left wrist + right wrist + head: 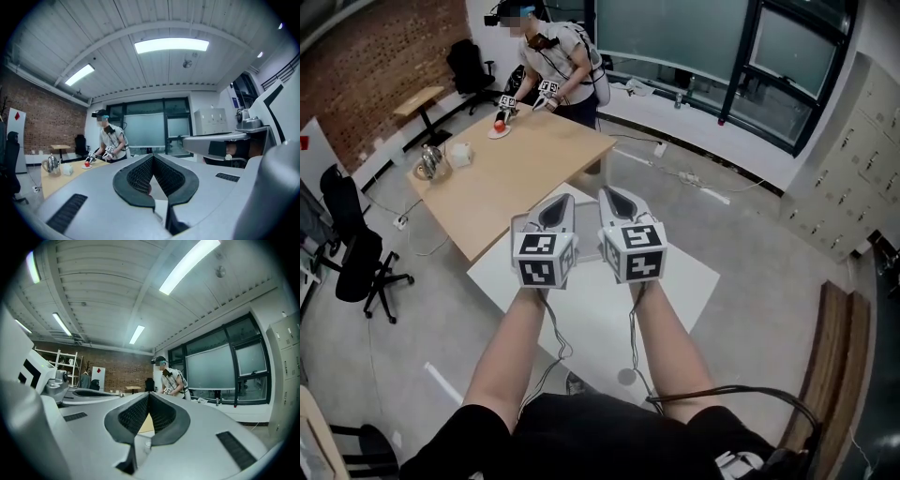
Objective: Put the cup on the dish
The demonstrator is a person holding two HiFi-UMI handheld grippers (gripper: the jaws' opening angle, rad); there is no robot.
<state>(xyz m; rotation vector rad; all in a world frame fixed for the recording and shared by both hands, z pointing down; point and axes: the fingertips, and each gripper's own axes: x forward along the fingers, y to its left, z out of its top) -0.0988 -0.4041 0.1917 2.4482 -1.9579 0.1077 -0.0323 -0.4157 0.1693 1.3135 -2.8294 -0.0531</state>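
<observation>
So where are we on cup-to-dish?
Nothing looks done. Left gripper and right gripper are side by side over the white table, jaws shut on nothing. No cup or dish shows on its visible part. Grasping and placing both remain.

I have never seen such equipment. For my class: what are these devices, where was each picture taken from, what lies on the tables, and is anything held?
A person holds a two-jaw gripper in each hand: left gripper, right gripper; the patterned cubes belong to them. One picture comes from a camera on the person's head, looking down; the other two from cameras riding on the grippers. Both grippers are shut and hold nothing, above a white table. On the wooden table stand a kettle, a white thing and a dish with something red, beside a second person.
</observation>
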